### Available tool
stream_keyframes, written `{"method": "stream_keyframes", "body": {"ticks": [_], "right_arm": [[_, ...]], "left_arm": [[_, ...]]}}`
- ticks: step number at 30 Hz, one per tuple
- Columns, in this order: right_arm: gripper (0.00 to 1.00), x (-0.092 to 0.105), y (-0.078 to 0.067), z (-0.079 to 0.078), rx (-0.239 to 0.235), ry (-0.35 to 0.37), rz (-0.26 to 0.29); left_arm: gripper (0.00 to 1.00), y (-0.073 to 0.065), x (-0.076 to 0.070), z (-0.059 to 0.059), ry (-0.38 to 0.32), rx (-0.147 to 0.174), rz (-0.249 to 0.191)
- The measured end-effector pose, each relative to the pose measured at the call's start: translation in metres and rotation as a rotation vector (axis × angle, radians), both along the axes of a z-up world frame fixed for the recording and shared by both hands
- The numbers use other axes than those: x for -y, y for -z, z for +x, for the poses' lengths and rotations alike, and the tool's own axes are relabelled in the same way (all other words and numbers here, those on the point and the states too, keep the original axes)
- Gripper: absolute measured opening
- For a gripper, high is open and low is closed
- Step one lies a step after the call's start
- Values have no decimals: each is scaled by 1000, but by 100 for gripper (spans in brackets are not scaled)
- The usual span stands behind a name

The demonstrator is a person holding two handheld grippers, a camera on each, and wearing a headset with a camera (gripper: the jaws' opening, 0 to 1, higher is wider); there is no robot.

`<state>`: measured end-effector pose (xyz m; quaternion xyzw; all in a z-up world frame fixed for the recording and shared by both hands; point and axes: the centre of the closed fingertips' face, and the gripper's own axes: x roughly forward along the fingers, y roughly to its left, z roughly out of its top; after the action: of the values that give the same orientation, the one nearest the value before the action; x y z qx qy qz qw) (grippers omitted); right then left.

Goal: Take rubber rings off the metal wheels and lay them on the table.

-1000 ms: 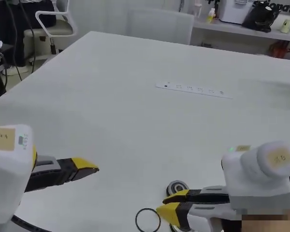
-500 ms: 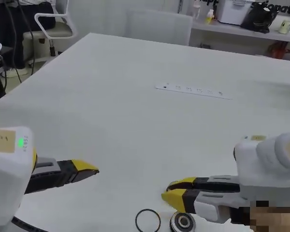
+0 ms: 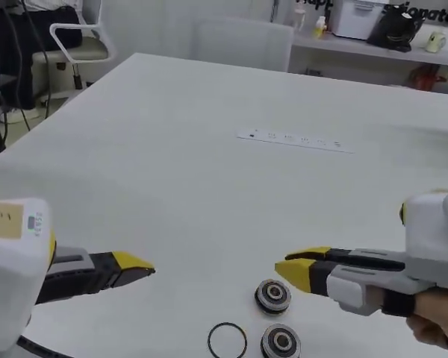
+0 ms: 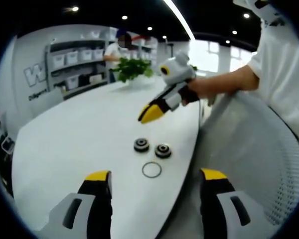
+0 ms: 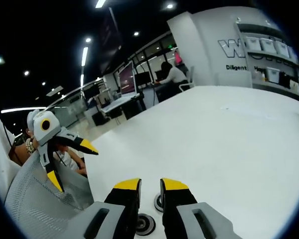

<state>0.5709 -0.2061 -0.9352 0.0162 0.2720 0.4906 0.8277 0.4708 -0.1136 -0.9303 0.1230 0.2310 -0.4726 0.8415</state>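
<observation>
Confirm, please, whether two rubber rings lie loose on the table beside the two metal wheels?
Not quite: one rubber ring lies loose on the table beside the two metal wheels, as the head view shows.

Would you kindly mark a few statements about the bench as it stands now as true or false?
1. A ring lies loose on the table. True.
2. Three wheels sit on the table. False: there are two wheels, close together beside the ring.
3. The left gripper has its fingers spread wide. True.
4. The right gripper holds a wheel. False: it holds nothing, and both wheels rest on the table.
</observation>
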Motion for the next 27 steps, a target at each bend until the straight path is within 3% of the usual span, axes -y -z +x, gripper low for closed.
{"method": "stream_keyframes", "body": {"ticks": [10, 15, 18, 27], "right_arm": [[14, 14, -17, 8, 9, 64, 60], [14, 16, -18, 6, 11, 63, 60], [14, 17, -19, 5, 15, 56, 55], [14, 28, -18, 2, 15, 40, 48]], "left_arm": [[71, -2, 1, 1, 3, 11, -5], [71, -11, 5, 0, 24, 20, -38], [70, -12, 7, -1, 40, 28, -19], [73, -45, 23, 9, 82, 97, -40]]}}
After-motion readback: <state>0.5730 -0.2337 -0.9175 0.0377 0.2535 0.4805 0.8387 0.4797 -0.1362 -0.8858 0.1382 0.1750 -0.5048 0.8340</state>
